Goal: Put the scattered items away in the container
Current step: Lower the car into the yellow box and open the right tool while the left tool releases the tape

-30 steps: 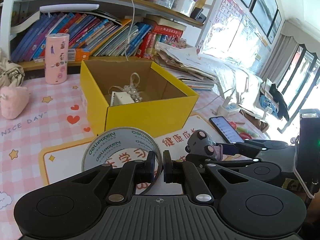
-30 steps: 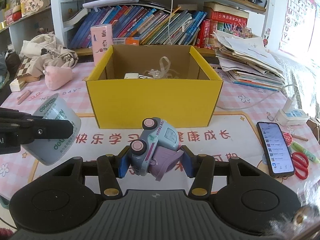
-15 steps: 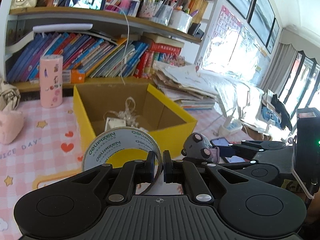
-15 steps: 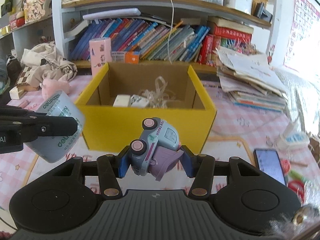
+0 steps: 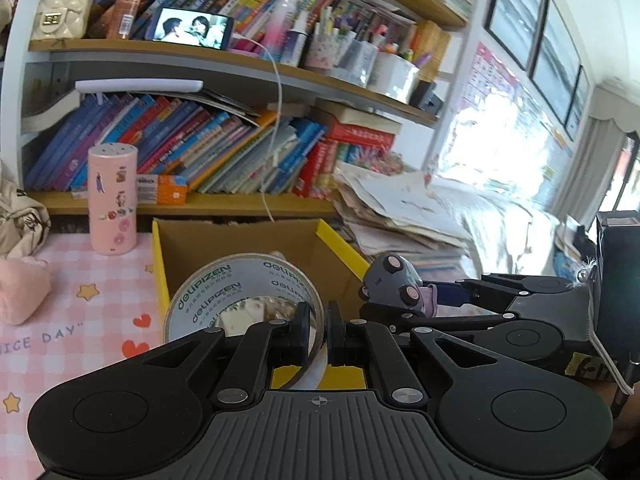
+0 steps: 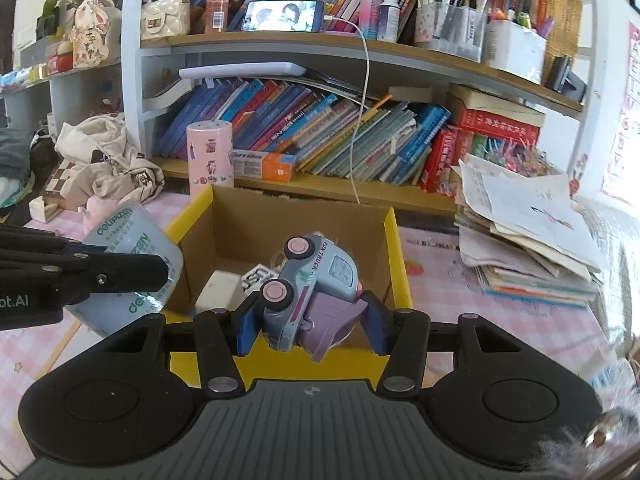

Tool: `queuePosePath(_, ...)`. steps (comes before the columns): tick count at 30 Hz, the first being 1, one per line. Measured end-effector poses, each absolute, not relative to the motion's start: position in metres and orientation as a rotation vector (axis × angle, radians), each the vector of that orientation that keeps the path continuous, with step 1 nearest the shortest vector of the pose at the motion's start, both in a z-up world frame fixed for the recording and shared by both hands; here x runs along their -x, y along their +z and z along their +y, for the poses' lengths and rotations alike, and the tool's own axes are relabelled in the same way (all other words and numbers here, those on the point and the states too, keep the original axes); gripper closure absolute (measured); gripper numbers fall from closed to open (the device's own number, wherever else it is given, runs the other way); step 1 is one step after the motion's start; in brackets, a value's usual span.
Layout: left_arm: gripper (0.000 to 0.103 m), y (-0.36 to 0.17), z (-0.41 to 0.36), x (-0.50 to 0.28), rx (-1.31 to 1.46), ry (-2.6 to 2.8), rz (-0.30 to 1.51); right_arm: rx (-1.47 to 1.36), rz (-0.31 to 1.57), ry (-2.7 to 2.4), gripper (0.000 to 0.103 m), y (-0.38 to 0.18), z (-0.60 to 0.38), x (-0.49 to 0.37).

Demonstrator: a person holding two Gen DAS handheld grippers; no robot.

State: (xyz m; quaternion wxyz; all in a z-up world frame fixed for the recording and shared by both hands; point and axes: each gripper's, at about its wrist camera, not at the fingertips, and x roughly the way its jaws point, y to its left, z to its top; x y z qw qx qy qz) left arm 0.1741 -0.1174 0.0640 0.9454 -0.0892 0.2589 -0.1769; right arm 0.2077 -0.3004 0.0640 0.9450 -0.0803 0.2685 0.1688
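From the left wrist camera, the left gripper [image 5: 318,330] has its fingers clenched on the wall of a roll of clear packing tape [image 5: 244,294], one finger inside the ring and one outside, the roll held upright in front of the open yellow cardboard box [image 5: 344,250] on the pink checked bench [image 5: 68,316]. To the right, the right gripper [image 5: 434,300] reaches in from the side with a blue-and-lilac toy truck [image 5: 394,284] at its tips, level with the box's right rim. A pink sticker-covered canister [image 5: 112,200] stands on the bench left of the box, just in front of a shelf packed with leaning books [image 5: 208,148], and a phone [image 5: 192,28] with a lit screen leans on the shelf above. From the right wrist camera, the right gripper [image 6: 308,326] grips the toy truck [image 6: 312,292] between its blue-padded fingers, the truck tilted with its pink wheels facing the lens, held above the near wall of the box [image 6: 396,256]. Inside the box lie a white block [image 6: 218,290] and a small printed package partly hidden behind the truck. At left, the left gripper [image 6: 160,270] holds the tape roll [image 6: 128,252] by the box's left wall, tilted. A loose heap of papers [image 6: 524,220] is stacked on the bench to the right of the box.
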Motion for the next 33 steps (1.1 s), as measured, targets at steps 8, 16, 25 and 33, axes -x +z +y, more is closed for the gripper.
queuePosePath(8, 0.096, 0.069, -0.126, -0.212, 0.162, -0.318, 0.546, 0.187, 0.574, 0.407, 0.053, 0.063, -0.301, -0.26)
queuePosePath(16, 0.096, 0.053, -0.127, -0.258, 0.185, -0.286, 0.635, 0.253, 0.691, 0.481, 0.053, 0.043, -0.289, -0.308)
queuePosePath(25, 0.096, 0.027, -0.125, -0.309, 0.225, -0.255, 0.741, 0.35, 0.838, 0.589, 0.053, 0.016, -0.273, -0.358)
queuePosePath(33, 0.094, 0.016, -0.126, -0.325, 0.233, -0.227, 0.778, 0.426, 0.944, 0.682, 0.058, 0.0, -0.261, -0.376)
